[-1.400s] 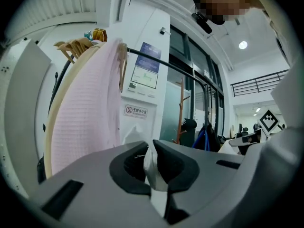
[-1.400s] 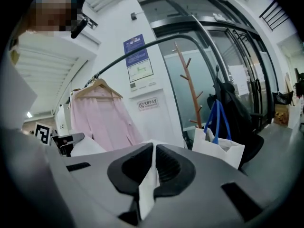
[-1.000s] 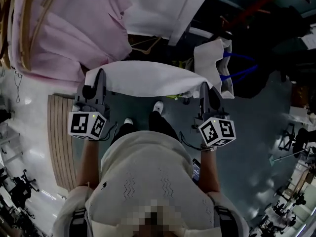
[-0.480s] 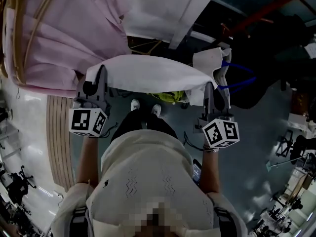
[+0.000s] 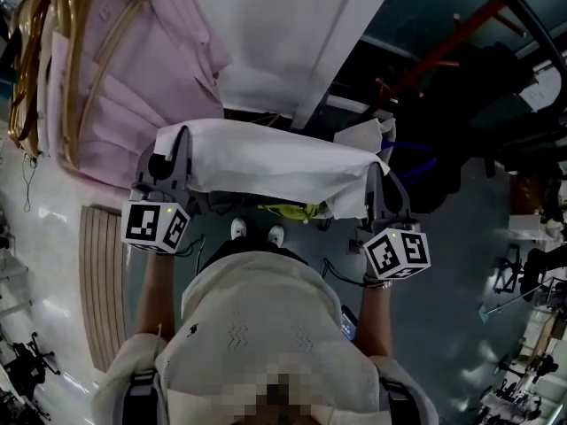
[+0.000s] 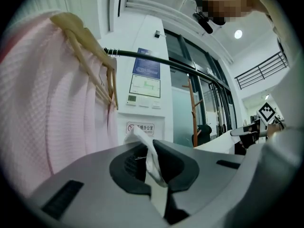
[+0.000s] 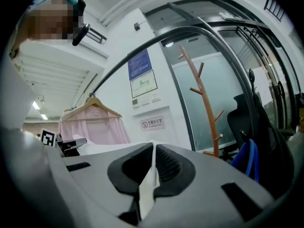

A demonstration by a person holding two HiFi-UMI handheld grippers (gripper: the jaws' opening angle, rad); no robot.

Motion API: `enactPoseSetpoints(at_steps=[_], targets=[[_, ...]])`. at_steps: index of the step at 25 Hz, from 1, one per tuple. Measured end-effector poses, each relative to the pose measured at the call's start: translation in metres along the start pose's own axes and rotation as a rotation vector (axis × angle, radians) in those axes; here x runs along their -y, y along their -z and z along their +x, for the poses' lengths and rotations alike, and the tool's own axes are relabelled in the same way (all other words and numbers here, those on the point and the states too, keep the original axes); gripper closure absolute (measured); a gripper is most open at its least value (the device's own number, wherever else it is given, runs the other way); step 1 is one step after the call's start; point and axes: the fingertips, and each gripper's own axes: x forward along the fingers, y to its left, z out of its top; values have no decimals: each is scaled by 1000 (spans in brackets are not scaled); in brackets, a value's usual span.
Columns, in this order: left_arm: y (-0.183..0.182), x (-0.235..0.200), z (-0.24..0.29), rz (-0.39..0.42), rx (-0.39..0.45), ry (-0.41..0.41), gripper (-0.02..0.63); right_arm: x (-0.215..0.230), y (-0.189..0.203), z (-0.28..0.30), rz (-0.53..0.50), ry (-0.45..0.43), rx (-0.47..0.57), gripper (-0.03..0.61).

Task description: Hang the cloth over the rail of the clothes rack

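Note:
A white cloth (image 5: 270,162) is stretched level between my two grippers in the head view. My left gripper (image 5: 182,142) is shut on its left end, and a corner of the cloth (image 6: 151,160) sticks up between the jaws. My right gripper (image 5: 372,177) is shut on the right end, where the cloth (image 7: 148,184) is pinched between the jaws. The black rail of the clothes rack (image 6: 175,64) runs overhead ahead of the left gripper and arcs above the right one as the rail (image 7: 190,32). The cloth is below the rail and apart from it.
Pink shirts on wooden hangers (image 5: 97,69) hang from the rail at the left, close to my left gripper; the same pink shirts (image 6: 52,99) fill that gripper's view. A white pillar (image 5: 301,42) stands ahead. A brown coat stand (image 7: 209,108) and a blue-handled bag (image 5: 403,149) are on the right.
Both grippers have lifted the stretched cloth upward and forward toward the rack. The pink shirts and the pillar now sit closer.

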Motion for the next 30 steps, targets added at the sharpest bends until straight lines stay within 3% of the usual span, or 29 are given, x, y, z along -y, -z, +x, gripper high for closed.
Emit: enactPoseSetpoints(at_steps=[11, 16, 21, 25, 30], targets=[[-115, -9, 0, 127, 209, 71, 592, -40, -110, 1, -76, -98, 184, 558], [-173, -11, -3, 176, 225, 75, 592, -62, -165, -5, -124, -153, 209, 557], [-231, -6, -1, 288, 228, 81, 592, -75, -220, -7, -153, -203, 253, 557], [-271, -6, 6, 304, 236, 121, 592, -84, -260, -10, -139, -255, 280, 557], [-320, -3, 8, 387, 283, 137, 591, -100, -314, -16, -248, -279, 330, 557]])
